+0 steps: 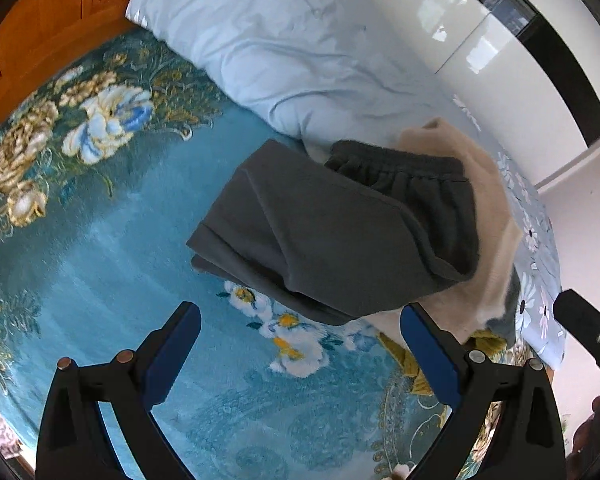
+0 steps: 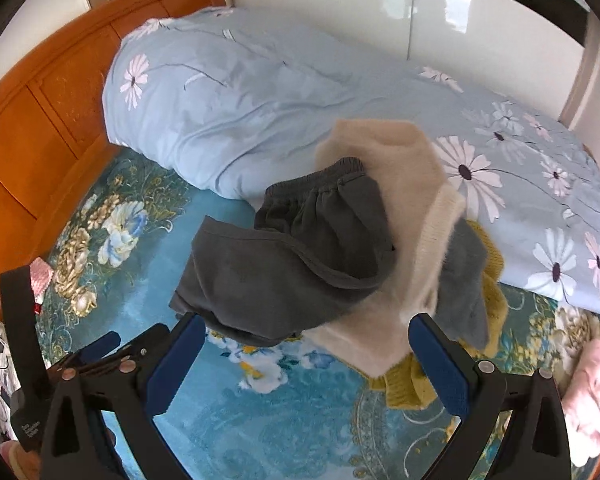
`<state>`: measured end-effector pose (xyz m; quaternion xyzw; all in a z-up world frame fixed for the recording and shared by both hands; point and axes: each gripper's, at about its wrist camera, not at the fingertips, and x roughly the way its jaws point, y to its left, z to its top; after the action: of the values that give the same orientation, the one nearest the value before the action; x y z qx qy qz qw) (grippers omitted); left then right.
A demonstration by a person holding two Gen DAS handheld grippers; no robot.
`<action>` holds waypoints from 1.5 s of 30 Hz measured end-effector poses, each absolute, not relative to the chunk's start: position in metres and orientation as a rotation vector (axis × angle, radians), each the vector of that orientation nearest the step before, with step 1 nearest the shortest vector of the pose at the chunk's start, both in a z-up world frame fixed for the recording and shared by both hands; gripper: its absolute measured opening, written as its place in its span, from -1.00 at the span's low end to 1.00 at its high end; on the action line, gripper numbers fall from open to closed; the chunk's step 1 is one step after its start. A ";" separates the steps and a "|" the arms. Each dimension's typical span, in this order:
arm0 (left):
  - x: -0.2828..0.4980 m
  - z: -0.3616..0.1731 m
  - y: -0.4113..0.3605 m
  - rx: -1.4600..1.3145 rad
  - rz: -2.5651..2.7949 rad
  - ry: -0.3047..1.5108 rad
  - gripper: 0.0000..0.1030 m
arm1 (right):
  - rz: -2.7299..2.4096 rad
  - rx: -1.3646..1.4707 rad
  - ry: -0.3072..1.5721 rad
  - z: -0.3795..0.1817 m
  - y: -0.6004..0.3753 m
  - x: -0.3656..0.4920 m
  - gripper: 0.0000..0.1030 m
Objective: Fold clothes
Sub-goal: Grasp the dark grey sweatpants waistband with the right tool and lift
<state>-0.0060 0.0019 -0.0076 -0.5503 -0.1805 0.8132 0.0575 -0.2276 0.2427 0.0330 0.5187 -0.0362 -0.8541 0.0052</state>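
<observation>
Dark grey trousers point(image 2: 284, 268) lie folded on the bed point(image 2: 300, 400), stacked partly over the cream sweater point(image 2: 396, 208), likely parked there as a finished pile. Left gripper point(image 1: 300, 344) and right gripper point(image 2: 306, 354) hang just short of the trousers, jaws spread, holding nothing. Grey and yellow garments under the sweater are mostly hidden.

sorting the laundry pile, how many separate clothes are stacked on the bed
4 visible: dark grey pants on top, a cream sweater under them, a grey garment beside it on the right, and a yellow knit at the bottom. More may be hidden underneath.
</observation>
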 end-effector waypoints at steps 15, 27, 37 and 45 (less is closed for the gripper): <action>-0.051 -0.059 0.026 -1.756 2.430 -0.586 0.94 | -2.563 1.759 -0.118 -0.030 0.272 -0.298 0.98; -0.056 -0.062 0.008 -1.815 2.471 -0.608 0.94 | -2.536 1.937 -0.069 -0.068 0.288 -0.364 0.26; -0.022 -0.075 -0.039 -1.871 2.484 -0.721 0.94 | -2.458 1.954 -0.634 -0.067 0.322 -0.356 -0.80; -0.005 -0.054 -0.052 -1.859 2.442 -0.817 0.94 | -2.378 1.540 -1.040 0.014 0.314 -0.267 -0.87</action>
<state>-0.0048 -0.0520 -0.0544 -0.5853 -0.2573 0.7687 -0.0172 -0.2671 0.3144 0.0141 0.5093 -0.3441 -0.7864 0.0617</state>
